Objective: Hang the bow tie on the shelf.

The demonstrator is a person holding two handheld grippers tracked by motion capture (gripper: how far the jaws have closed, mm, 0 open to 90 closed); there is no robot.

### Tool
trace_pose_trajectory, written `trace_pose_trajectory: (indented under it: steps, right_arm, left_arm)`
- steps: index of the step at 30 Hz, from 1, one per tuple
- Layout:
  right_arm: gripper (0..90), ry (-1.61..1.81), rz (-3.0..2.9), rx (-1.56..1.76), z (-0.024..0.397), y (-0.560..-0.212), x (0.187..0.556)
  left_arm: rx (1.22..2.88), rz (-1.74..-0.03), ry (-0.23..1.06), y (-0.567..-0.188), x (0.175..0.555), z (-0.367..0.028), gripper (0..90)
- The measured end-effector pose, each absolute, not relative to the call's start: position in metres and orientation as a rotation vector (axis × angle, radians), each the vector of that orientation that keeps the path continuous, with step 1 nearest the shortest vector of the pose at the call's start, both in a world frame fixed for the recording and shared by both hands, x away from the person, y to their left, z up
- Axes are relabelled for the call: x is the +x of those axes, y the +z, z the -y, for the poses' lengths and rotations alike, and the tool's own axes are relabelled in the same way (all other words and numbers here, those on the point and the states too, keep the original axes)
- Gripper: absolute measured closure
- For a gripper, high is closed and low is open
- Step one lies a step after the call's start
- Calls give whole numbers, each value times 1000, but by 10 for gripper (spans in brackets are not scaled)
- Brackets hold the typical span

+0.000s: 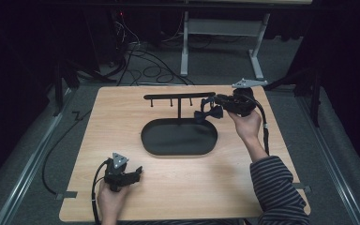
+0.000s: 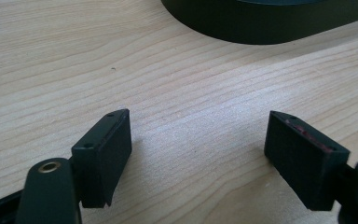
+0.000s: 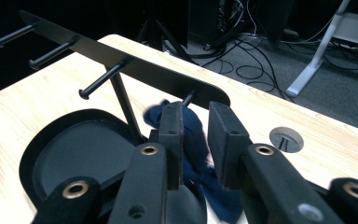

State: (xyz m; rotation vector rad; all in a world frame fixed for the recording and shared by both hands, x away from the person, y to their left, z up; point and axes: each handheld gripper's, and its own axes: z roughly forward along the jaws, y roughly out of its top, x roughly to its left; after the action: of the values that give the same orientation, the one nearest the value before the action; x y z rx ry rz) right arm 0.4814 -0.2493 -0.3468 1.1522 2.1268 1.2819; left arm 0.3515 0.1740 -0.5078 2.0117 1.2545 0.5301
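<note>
- Right gripper (image 3: 196, 140): jaws slightly apart, the dark blue bow tie (image 3: 193, 135) between them, at the end peg of the black stand (image 3: 121, 60).
- Left gripper (image 2: 198, 158): jaws wide apart, nothing between them, over bare table (image 2: 74, 56), near the stand's tray.

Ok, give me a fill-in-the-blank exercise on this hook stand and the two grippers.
1. The bow tie is dark ____.
2. The stand rises from an oval ____ tray.
3. The bow tie sits at the stand's ____ end in the high view.
4. The left gripper has ____ between its fingers.

Missing: blue; black; right; nothing
</note>
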Motion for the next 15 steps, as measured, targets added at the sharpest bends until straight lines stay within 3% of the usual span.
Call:
trace_pose_trajectory:
  steps: [4,15]
  right_arm:
    - [679,1290,-2126,1156,255,-345,478]
    - [636,1327,-2081,1152,273,-340,461]
  left_arm:
    - [2011,-1255,530,-508,352,-174,235]
    - [2011,-1255,531,-508,352,-174,235]
